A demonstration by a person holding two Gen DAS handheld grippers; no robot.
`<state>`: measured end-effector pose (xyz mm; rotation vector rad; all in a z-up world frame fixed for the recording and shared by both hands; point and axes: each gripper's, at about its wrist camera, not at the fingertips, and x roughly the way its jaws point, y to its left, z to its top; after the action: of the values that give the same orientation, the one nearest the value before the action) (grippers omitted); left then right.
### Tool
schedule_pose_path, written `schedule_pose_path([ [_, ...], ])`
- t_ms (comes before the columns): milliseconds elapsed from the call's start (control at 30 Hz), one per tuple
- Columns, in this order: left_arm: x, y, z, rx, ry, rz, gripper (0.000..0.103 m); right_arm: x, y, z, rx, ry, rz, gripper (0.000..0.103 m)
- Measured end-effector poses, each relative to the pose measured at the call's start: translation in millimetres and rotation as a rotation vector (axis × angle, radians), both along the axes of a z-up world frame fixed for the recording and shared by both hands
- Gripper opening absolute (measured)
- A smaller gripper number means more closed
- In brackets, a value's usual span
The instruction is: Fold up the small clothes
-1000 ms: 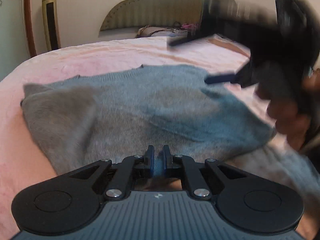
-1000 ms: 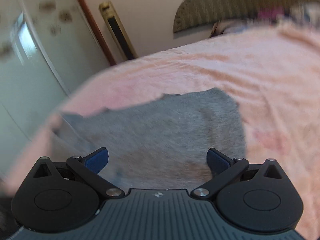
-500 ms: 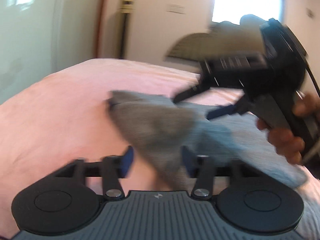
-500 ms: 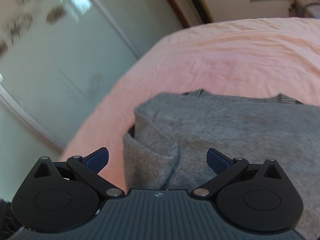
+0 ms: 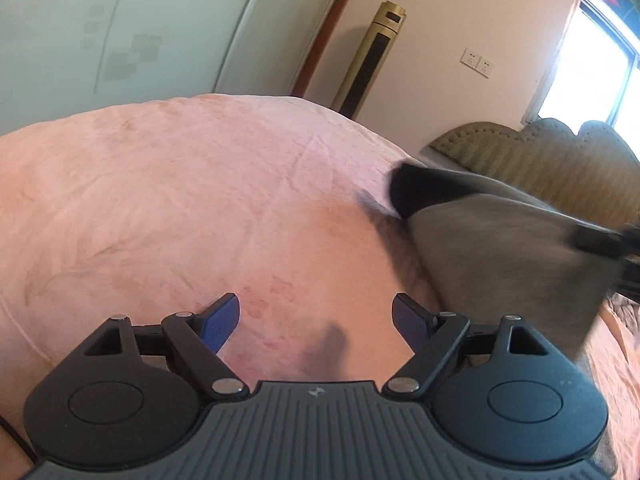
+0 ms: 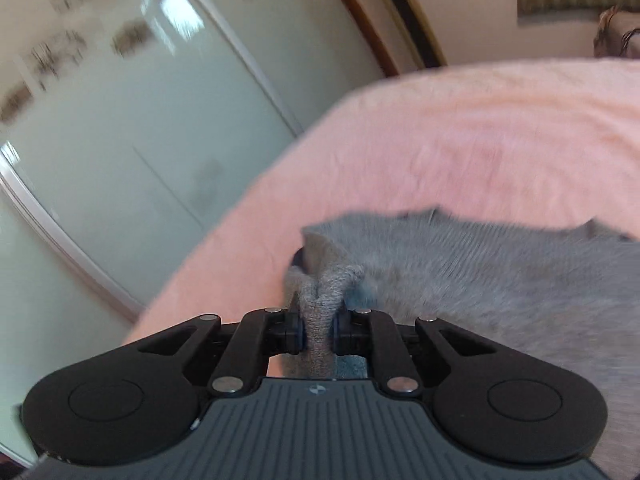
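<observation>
Surroundings: a pink bedspread (image 5: 168, 200) covered the bed and filled most of both views; behind it stood a pale sliding wardrobe door (image 5: 120, 24), a gold tower fan (image 5: 370, 56), two wall sockets (image 5: 478, 62), a bright window (image 5: 588, 72) and a padded olive headboard (image 5: 560, 152).
Task item: one grey knit garment (image 6: 500, 280) lay on the bedspread, its near corner bunched and drawn up.
In the way: in the left wrist view the raised grey cloth (image 5: 500, 256) crossed the right side and hid part of the headboard; its dark inner opening (image 5: 416, 196) faced the camera.
Right gripper (image 6: 318, 328): the jaws were closing, and the pads pressed on a pinched fold of the garment's corner.
Right gripper seen from the left: only a blurred black part (image 5: 604, 240) showed at the frame's edge, against the cloth.
Left gripper (image 5: 316, 320): the jaws were opening, the blue pads (image 5: 222, 320) stood wide apart, with bare bedspread between them and the garment just beside the right-hand pad.
Count: one garment, two grippers, one fan, two sockets, one headboard.
Blur: the right wrist view was smeared, so stitches and wardrobe decorations were unclear.
</observation>
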<state>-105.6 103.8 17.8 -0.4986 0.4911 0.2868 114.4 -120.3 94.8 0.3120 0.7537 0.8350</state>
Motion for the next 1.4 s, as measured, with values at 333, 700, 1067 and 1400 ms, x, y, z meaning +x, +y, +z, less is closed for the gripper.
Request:
schedule_pose_path([
  [333,47.3,-41.2,0.9,0.045,0.037,-0.256,0.084,-76.8,-183.8,-99.5,0.011,0.238,-0.462,0.018],
  [700,39.2,-93.5,23.1,0.161,-0.029,-0.464,0.084,-19.8,-206.3,-58.3,0.183,0.147,-0.461,0.086],
  [1067,6.7,-174.3,3.6,0.642,-0.027,-0.779,0.084,-43.1,-185.7,-72.1,0.067,0.249,-0.319,0.075],
  [1400,15.7,-171.7,-3.3,0.612,0.015,-0.755,0.084,-44.5,-184.0,-85.4,0.002,0.289,-0.265,0.064],
])
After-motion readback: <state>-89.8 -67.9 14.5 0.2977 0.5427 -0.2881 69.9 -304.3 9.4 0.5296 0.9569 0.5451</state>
